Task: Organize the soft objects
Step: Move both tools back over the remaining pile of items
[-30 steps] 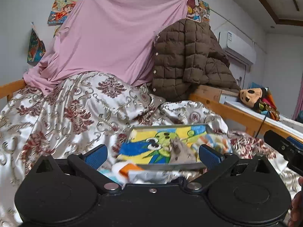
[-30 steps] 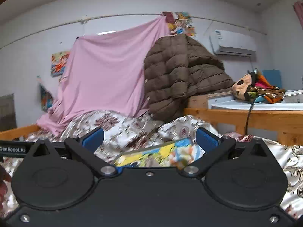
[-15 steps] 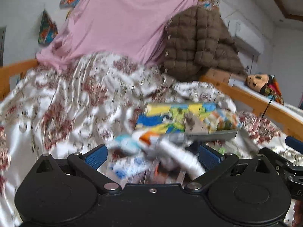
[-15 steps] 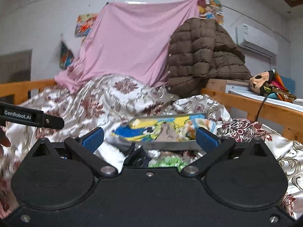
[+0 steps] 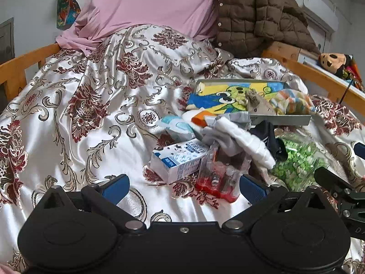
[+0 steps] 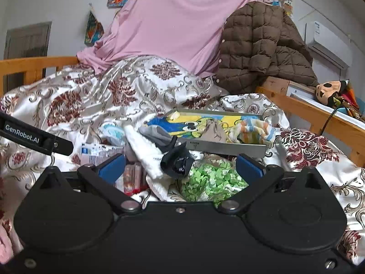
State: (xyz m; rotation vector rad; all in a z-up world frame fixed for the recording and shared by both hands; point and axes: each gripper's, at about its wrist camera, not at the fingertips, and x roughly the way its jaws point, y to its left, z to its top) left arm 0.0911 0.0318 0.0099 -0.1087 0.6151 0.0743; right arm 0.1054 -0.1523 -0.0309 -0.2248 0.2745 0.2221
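A pile of small things lies on the patterned bedspread point(image 5: 95, 105). It holds white socks point(image 5: 241, 139), a black sock point(image 5: 271, 137), a grey sock, a bag of green bits point(image 5: 296, 162), a white and blue carton point(image 5: 180, 159) and a red pack of small bottles point(image 5: 219, 178). Behind the pile is a grey tray point(image 5: 280, 119) with a cartoon picture, a striped cloth point(image 5: 289, 102) and a beige pouch in it. My left gripper point(image 5: 182, 187) is open and empty, just short of the pile. My right gripper point(image 6: 180, 163) is open and empty over the white sock point(image 6: 146, 150), the black sock point(image 6: 178, 159) and the green bag point(image 6: 209, 180).
A pink sheet point(image 5: 148, 2) and a brown quilted jacket point(image 5: 257, 16) are heaped at the head of the bed. Wooden bed rails point(image 5: 319, 77) run along both sides. A plush toy point(image 5: 335, 62) lies on the ledge at the right. The other gripper shows at the edge of each view.
Both grippers have tilted down and come closer to the bed. The pile of socks, carton and bag, hidden a second ago, is now in full view. Both grippers stay open.
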